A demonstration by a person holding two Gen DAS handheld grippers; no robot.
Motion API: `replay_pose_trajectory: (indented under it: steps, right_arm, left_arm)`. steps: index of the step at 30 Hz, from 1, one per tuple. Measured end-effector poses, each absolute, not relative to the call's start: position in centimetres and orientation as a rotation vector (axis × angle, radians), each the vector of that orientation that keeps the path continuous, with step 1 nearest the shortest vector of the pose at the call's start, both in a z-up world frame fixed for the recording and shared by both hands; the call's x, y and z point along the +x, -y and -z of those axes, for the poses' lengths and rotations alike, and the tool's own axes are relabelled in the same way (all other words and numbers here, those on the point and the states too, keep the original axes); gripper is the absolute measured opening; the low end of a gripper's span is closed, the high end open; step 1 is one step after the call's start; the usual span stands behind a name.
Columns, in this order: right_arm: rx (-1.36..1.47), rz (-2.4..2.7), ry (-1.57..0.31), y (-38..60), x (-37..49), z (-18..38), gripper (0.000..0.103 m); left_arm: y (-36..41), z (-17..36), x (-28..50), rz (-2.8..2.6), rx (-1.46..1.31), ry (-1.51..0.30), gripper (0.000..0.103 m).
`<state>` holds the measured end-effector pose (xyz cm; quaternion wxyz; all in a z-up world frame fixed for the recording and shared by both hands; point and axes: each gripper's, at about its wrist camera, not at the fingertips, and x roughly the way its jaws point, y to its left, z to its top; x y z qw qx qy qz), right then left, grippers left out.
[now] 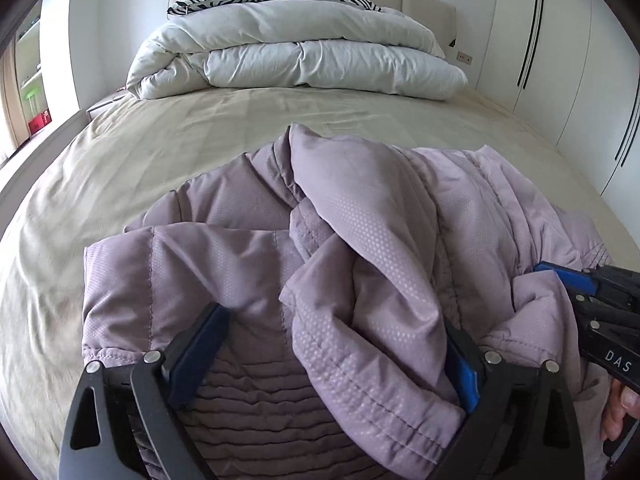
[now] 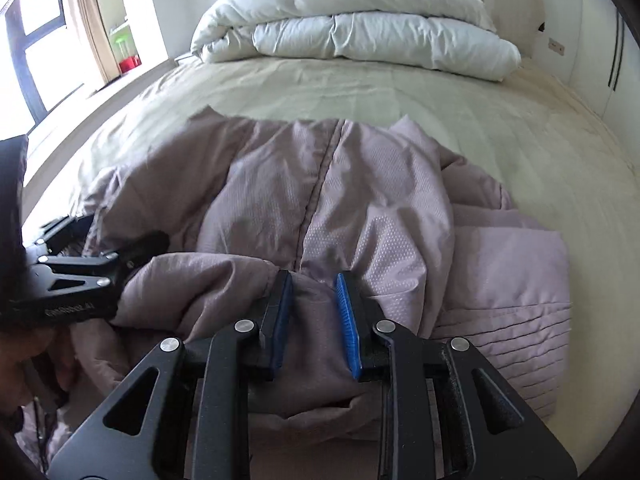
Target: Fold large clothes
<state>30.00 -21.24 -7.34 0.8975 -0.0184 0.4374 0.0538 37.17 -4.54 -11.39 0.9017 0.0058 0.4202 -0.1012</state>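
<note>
Left wrist view: the left gripper (image 1: pixel 336 344) is wide open, its two fingers set far apart on a bunched fold of the purple jacket (image 1: pixel 360 240), not squeezing it. The jacket lies crumpled on the near edge of the bed (image 1: pixel 200 136). The right gripper (image 1: pixel 560 276) comes in from the right side, touching the jacket. In the right wrist view, the right gripper (image 2: pixel 314 316) is partly open with a hump of jacket (image 2: pixel 340 184) between its blue pads (image 2: pixel 347 312); I cannot tell if it pinches. A white duvet (image 2: pixel 360 28) sits folded at the far edge.
</note>
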Motion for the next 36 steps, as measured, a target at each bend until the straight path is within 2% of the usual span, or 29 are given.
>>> replay_pose_trajectory:
  steps: [2,4,7,10,11,13,14,15,17,24,29,36]
  right_arm:
    - [-0.054,-0.11,-0.89,21.0,30.0,7.8,0.023]
    - [-0.041,-0.106,-0.899,21.1,29.8,7.3,0.023]
    - [0.09,-0.109,-0.859,22.7,27.6,4.4,0.023]
    - [0.155,-0.147,-0.712,24.3,22.8,0.3,0.025]
    - [0.163,-0.156,-0.676,24.7,21.1,-0.8,0.03]
    - [0.191,-0.197,-0.636,25.5,17.5,-2.7,0.068]
    - [0.215,-0.221,-0.596,26.0,15.6,-3.5,0.098]
    - [0.242,-0.244,-0.547,26.6,13.4,-4.3,0.103]
    - [0.27,-0.299,-0.537,27.2,10.0,-5.2,0.103]
    - [0.324,-0.296,-0.797,29.7,-1.2,-3.1,0.103]
    - [0.448,-0.209,-0.868,34.1,-9.7,-1.0,0.103]
    - [0.558,-0.073,-1.037,37.6,-17.9,3.9,0.103]
  left_arm:
    - [4.4,11.1,37.1,0.213,0.002,-0.884,0.098]
    - [3.4,10.0,36.1,0.234,-0.062,-0.887,0.092]
    - [0.7,7.4,32.3,0.287,-0.17,-0.844,0.091]
    - [-2.6,5.3,26.3,0.323,-0.208,-0.791,0.101]
    - [-3.9,4.9,24.1,0.326,-0.224,-0.783,0.103]
    - [-6.6,4.9,19.7,0.343,-0.274,-0.791,0.103]
    - [-7.7,5.0,17.6,0.345,-0.298,-0.811,0.103]
    - [-8.8,5.3,15.6,0.335,-0.318,-0.83,0.103]
    - [-10.8,6.1,11.5,0.318,-0.367,-0.876,0.103]
    - [-14.6,10.1,0.8,0.315,-0.521,-1.068,0.103]
    - [-14.7,12.9,-2.9,0.363,-0.577,-1.196,0.103]
    - [-13.7,13.3,-5.7,0.431,-0.549,-1.266,0.103]
